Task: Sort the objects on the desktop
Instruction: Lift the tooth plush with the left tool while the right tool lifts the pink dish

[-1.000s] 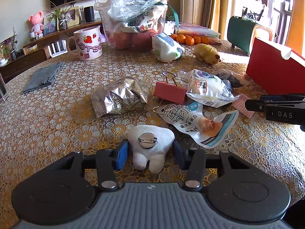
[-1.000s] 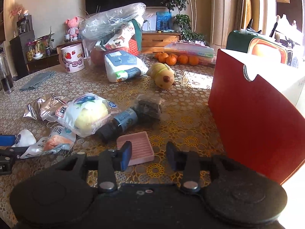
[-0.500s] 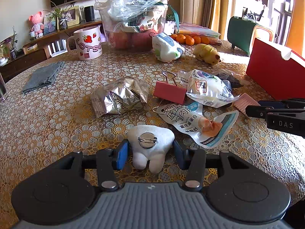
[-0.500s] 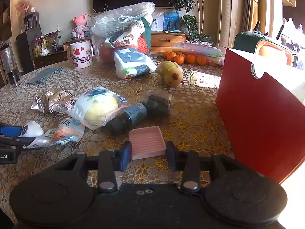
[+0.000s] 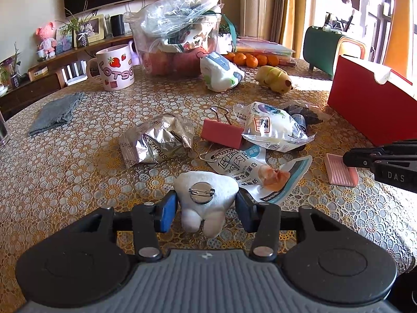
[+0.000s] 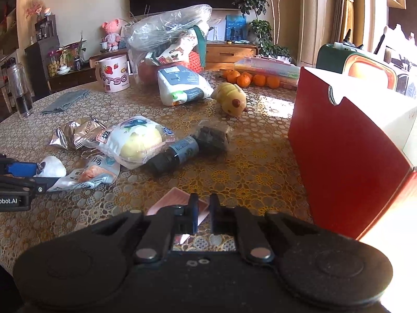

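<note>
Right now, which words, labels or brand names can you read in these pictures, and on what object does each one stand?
"OTSO": white strawberry mug.
"ZHOUSH": crumpled silver foil packet.
"HIGH PROTEIN", "LOW FAT" and Chinese characters: torn white snack wrapper.
"DAS": right gripper.
"obot.AI": left gripper.
Print on the white tissue pack and dark bottle is too blurred.

Bright window glare at right, fisheye-bent edges, sharp focus

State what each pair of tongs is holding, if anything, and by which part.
The right tongs are shut on the pink ribbed pad, pinching its near edge. The left tongs are open, straddling the white tooth plush; whether they touch it cannot be told.
</note>
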`<state>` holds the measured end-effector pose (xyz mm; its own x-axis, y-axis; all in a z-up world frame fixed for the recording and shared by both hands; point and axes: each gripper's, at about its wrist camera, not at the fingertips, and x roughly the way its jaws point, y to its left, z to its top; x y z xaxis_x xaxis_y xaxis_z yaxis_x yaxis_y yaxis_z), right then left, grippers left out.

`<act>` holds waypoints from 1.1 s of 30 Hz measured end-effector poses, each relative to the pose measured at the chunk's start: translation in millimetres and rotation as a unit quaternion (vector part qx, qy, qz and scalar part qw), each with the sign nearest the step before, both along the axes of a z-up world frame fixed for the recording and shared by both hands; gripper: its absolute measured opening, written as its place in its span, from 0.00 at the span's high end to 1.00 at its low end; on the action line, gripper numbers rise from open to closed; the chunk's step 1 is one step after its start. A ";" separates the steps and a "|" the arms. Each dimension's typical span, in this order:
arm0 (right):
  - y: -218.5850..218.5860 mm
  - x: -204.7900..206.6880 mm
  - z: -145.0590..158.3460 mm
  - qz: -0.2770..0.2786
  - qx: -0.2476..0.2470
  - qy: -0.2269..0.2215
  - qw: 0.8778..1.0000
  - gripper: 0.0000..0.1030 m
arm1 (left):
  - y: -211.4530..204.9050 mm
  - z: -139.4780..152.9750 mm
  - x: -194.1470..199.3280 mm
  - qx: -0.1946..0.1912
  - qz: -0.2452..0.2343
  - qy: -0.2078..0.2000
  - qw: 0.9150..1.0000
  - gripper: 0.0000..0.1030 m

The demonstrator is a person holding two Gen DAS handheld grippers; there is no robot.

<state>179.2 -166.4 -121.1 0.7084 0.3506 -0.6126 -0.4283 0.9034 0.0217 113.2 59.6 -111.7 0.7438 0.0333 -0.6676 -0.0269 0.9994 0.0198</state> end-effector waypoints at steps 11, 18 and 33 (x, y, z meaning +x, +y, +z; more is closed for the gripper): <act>8.8 -11.3 5.7 -0.041 0.025 0.027 0.998 0.32 | 1.9 1.0 -2.0 -0.005 0.000 -0.001 1.000 0.54; 29.1 -9.2 1.4 -0.100 0.034 0.052 0.993 0.32 | 6.4 -1.1 -2.4 -0.011 -0.001 0.001 1.000 0.54; 40.3 -8.6 -1.5 -0.116 0.001 0.041 0.992 0.53 | 4.1 0.9 -2.4 -0.015 -0.004 -0.003 1.000 0.54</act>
